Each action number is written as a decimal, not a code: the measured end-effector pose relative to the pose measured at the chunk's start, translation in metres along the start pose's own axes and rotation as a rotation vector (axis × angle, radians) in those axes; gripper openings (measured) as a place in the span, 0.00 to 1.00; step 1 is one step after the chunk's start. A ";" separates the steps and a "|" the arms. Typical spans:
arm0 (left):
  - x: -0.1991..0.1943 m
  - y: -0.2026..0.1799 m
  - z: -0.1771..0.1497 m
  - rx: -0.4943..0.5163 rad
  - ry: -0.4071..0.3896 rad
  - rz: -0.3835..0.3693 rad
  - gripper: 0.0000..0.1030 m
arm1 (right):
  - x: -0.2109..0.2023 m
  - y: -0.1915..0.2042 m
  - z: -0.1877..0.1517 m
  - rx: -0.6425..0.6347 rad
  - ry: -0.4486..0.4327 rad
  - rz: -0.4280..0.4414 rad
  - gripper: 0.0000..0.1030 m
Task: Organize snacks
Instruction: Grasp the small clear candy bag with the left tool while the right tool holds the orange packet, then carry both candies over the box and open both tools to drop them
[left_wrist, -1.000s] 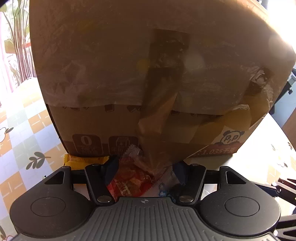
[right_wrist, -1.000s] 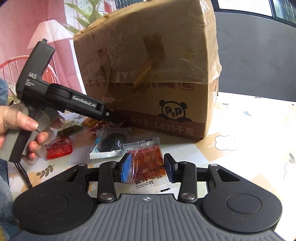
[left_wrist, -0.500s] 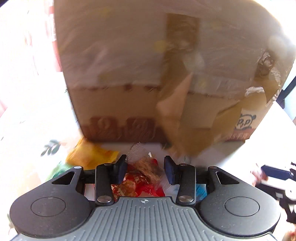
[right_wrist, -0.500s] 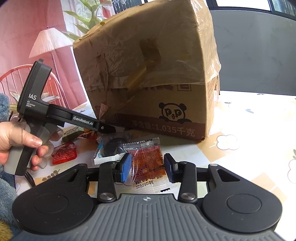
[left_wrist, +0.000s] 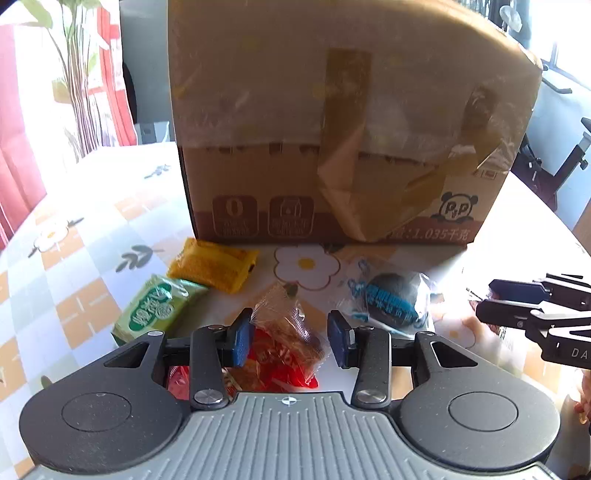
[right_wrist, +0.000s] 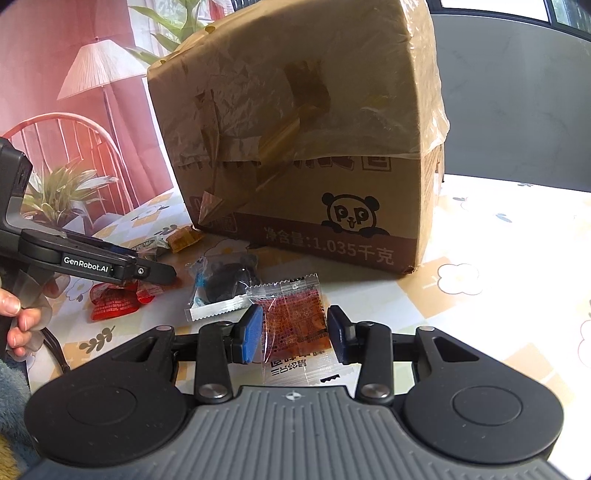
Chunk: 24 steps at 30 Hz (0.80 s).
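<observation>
This looks like a home, a living or dining room. The desk (left_wrist: 92, 221) wears a checked cloth with flowers and leaves. Beside it stand a wooden chair (right_wrist: 74, 147), a floor lamp (right_wrist: 101, 70), red curtains (left_wrist: 14, 129) and green house plants (right_wrist: 59, 192). An exercise machine (left_wrist: 554, 166) stands near the window.

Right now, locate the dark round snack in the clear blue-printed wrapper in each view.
Left wrist: dark round snack sits right of centre, beyond the right blue pad.
Right wrist: it sits left of centre, behind the orange-brown packet.
Shared landmark: the cardboard box with the panda logo.
</observation>
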<state>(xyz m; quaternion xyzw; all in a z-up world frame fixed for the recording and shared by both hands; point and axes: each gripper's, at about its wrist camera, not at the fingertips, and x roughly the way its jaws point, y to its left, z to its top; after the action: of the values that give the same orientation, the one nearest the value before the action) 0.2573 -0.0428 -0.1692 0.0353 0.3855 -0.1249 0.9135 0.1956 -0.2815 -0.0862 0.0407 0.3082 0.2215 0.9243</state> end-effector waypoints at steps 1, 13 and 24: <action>-0.002 0.001 0.001 -0.003 -0.010 0.000 0.44 | 0.000 -0.001 0.000 0.008 -0.001 0.002 0.40; -0.028 0.001 0.010 -0.029 -0.085 -0.047 0.44 | -0.001 -0.003 0.001 0.039 0.013 0.000 0.40; -0.076 -0.007 0.057 0.147 -0.258 -0.054 0.44 | -0.039 0.024 0.042 -0.025 -0.071 0.016 0.40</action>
<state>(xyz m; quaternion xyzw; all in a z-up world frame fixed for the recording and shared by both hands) 0.2445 -0.0440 -0.0750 0.0754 0.2554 -0.1809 0.9467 0.1833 -0.2744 -0.0258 0.0392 0.2719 0.2310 0.9334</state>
